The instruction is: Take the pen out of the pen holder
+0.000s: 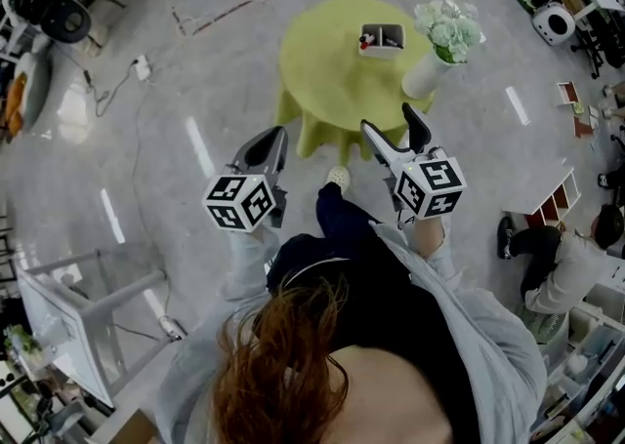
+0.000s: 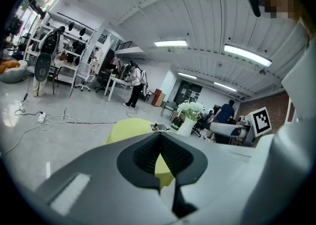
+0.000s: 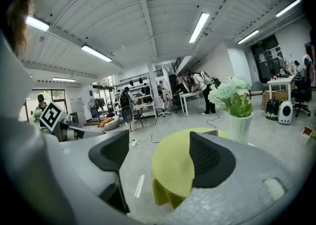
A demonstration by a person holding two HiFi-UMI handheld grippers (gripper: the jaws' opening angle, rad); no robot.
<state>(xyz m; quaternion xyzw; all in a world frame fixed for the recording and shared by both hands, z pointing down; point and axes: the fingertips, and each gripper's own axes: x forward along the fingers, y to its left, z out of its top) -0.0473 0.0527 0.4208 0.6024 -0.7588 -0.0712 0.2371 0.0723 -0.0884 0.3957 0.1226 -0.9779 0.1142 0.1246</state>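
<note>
A small white pen holder (image 1: 381, 39) with pens in it stands on a round table under a yellow-green cloth (image 1: 322, 71), some way ahead of both grippers. Beside it is a white vase of pale flowers (image 1: 441, 42). My left gripper (image 1: 276, 137) is held in the air short of the table's near edge, jaws shut together and empty. My right gripper (image 1: 388, 118) is open and empty, just before the table's near edge. The left gripper view shows the shut left gripper (image 2: 159, 145), the table (image 2: 128, 129) and the holder (image 2: 159, 127). The right gripper view shows the open right gripper (image 3: 160, 156) and the table (image 3: 170, 169).
Cables and a power strip (image 1: 142, 68) lie on the grey floor left of the table. A white metal frame (image 1: 78, 305) stands at lower left. A seated person (image 1: 562, 262) and shelves are at right. The holder's shoe (image 1: 338, 177) is near the table's drape.
</note>
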